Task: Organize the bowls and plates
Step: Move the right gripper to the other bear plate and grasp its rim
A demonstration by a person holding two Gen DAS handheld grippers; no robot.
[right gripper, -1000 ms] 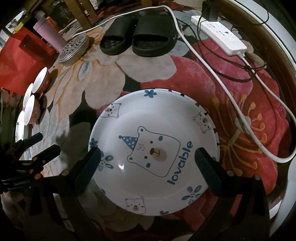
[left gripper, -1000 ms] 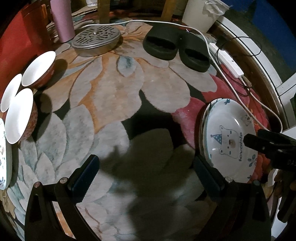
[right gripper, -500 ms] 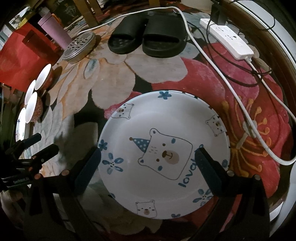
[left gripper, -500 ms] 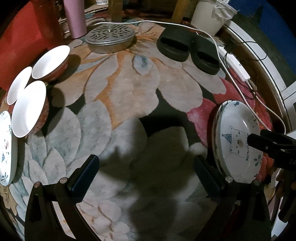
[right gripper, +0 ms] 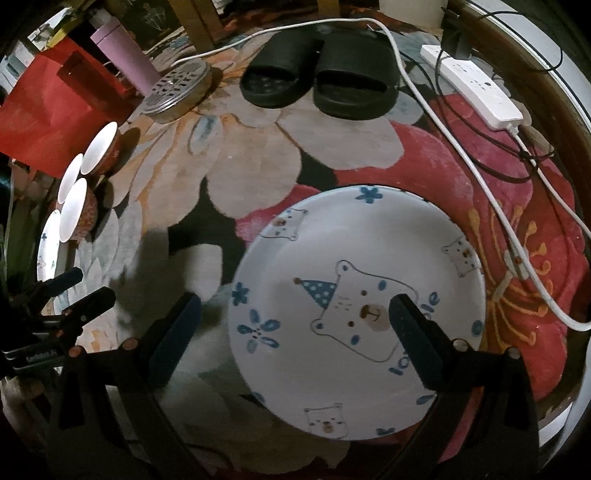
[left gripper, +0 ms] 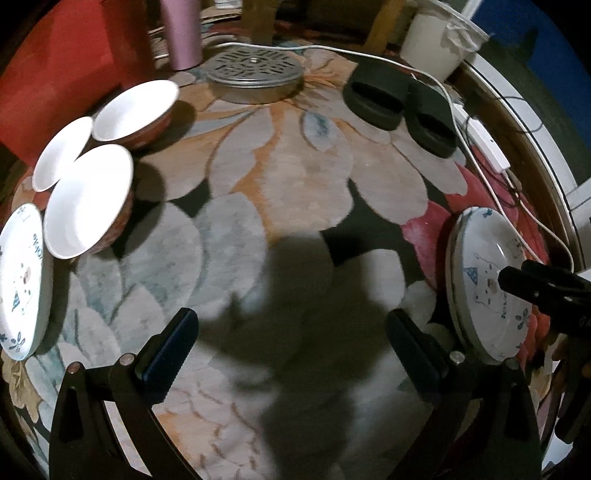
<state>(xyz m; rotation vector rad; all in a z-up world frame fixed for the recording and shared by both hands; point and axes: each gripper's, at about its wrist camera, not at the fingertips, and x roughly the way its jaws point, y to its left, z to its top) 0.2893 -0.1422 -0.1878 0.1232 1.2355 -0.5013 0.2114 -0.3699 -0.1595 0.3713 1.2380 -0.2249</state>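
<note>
A white bear-print plate (right gripper: pixel 354 310) lies on the floral rug under my right gripper (right gripper: pixel 295 332), which hangs open just above it, its right finger over the bear's face. In the left wrist view this plate (left gripper: pixel 487 284) shows a double rim, as if two are stacked. My left gripper (left gripper: pixel 291 347) is open over bare rug, holding nothing. Three white bowls with red outsides (left gripper: pixel 86 201) cluster at the left, and a second bear-print plate (left gripper: pixel 22 280) lies beside them. The right wrist view shows those bowls (right gripper: pixel 74 214) and my left gripper (right gripper: pixel 70 295) at its left edge.
A pair of black slippers (right gripper: pixel 317 81) sits at the far side of the rug. A white power strip (right gripper: pixel 476 88) and its cables run along the right. A perforated metal lid (left gripper: pixel 255 72), a pink tumbler (left gripper: pixel 181 33), a red bag (right gripper: pixel 48 110) and a white bucket (left gripper: pixel 436 44) stand at the back.
The left wrist view has swung left, bringing the bowls and the left plate further into view. The right gripper has shifted left, so the bear plate now sits under its right finger.
</note>
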